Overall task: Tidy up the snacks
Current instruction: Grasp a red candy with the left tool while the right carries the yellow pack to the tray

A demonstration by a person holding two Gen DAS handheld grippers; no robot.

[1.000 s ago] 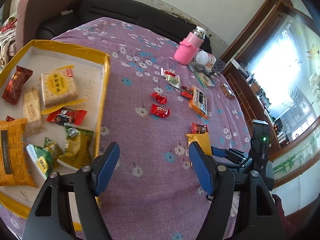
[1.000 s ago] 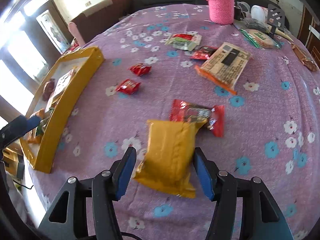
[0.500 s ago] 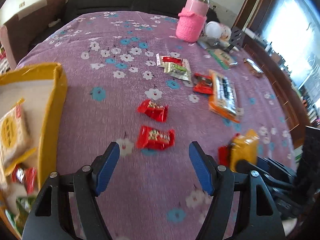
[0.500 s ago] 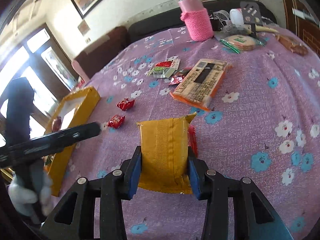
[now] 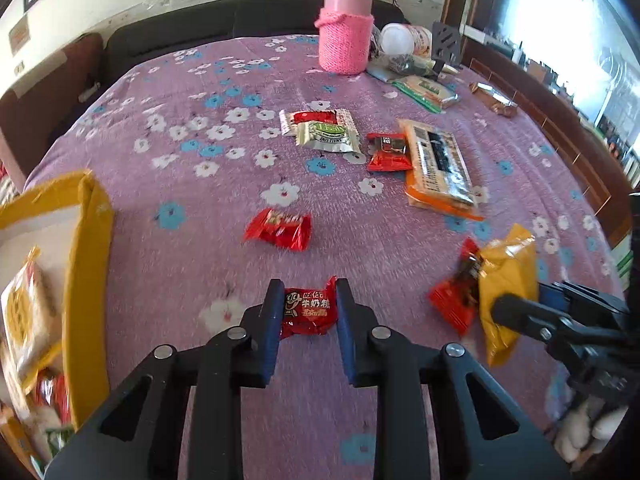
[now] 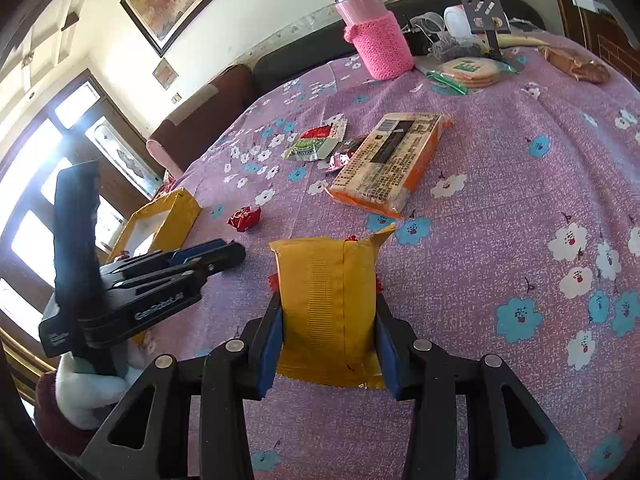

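I am working with two tools; my left tool is closing its blue pads on one small red candy packet lying on the tabletop, the pads touching both its sides; my right tool is gripping one yellow snack bag tightly between its pads, holding it upright with the crimped back seam facing the camera.

Counting what is lying loose on the purple flowered cloth: a second red candy packet is sitting just beyond the one I am pinching; a red wrapper is lying beside the yellow bag; another red packet is touching a long orange-edged cracker pack; one green sachet is overlapping one red-and-white sachet; that is making seven loose snacks plus the bag.

The yellow tray is standing at the left edge, its near wall close beside my left tool, several packets lying inside; open cloth is stretching between the tray and the scattered snacks.

A pink knit-covered bottle is standing upright at the far edge, clutter sitting beside it.
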